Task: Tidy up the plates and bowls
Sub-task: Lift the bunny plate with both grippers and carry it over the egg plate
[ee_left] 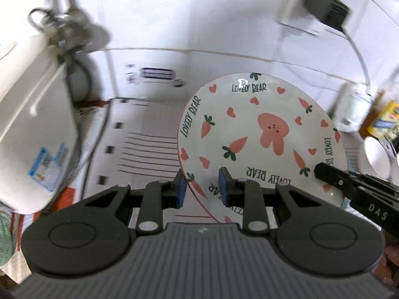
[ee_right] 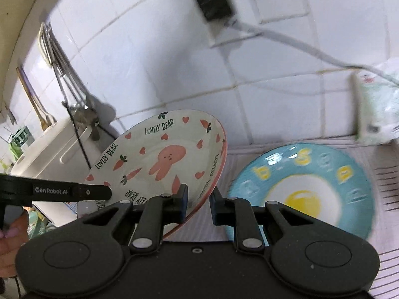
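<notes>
A white "Lovely Bear" plate [ee_left: 259, 134] with a pink rabbit, carrots and hearts is held tilted above the counter; it also shows in the right wrist view [ee_right: 159, 159]. My left gripper [ee_left: 202, 186] straddles its near rim, jaws a little apart with the rim between the blue pads. My right gripper [ee_right: 198, 201] straddles the opposite rim the same way. Whether either clamps the rim I cannot tell. A blue plate [ee_right: 304, 189] with a fried-egg picture lies flat on the striped mat to the right.
A white appliance [ee_left: 32, 129] stands at the left, with a cord and hanging utensils [ee_right: 57, 57] behind. The tiled wall [ee_right: 174, 62] carries a socket with a black plug [ee_right: 214, 2]. A white bowl [ee_left: 376, 159] and packets [ee_left: 386, 122] sit at the right.
</notes>
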A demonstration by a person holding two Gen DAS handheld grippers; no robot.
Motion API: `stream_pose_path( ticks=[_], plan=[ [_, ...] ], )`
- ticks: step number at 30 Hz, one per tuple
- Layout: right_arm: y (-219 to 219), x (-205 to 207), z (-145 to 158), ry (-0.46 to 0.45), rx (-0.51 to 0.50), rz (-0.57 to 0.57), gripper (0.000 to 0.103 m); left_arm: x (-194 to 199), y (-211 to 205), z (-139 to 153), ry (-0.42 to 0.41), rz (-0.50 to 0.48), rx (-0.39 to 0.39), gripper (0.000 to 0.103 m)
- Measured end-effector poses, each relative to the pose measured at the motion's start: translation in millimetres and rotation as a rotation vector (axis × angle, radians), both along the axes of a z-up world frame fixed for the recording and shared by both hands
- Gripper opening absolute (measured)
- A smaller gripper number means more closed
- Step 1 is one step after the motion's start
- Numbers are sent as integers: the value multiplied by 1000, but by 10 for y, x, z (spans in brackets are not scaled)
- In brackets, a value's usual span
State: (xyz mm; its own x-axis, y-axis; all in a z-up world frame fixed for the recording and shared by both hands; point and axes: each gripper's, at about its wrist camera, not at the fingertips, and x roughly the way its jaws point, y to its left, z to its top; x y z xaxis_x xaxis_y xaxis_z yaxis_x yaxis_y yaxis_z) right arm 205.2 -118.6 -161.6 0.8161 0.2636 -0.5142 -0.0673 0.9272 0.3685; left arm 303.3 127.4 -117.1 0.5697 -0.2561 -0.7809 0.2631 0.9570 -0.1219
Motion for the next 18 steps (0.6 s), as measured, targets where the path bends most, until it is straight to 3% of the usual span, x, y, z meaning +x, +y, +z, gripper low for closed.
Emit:
stream_pose_path(
  ticks=[7, 12, 18],
  plan=[
    [-494, -252, 36, 22, -22, -59, 23, -122, -578, -53, 39, -69, -4, 25],
    [-793, -347, 9, 82, -46, -74, 24, -167, -914, -134, 83, -57, -43, 25],
    [-1096, -326, -17, 124, -58, -60, 24, -222, -1225, -221, 108, -57, -17, 25]
  ],
)
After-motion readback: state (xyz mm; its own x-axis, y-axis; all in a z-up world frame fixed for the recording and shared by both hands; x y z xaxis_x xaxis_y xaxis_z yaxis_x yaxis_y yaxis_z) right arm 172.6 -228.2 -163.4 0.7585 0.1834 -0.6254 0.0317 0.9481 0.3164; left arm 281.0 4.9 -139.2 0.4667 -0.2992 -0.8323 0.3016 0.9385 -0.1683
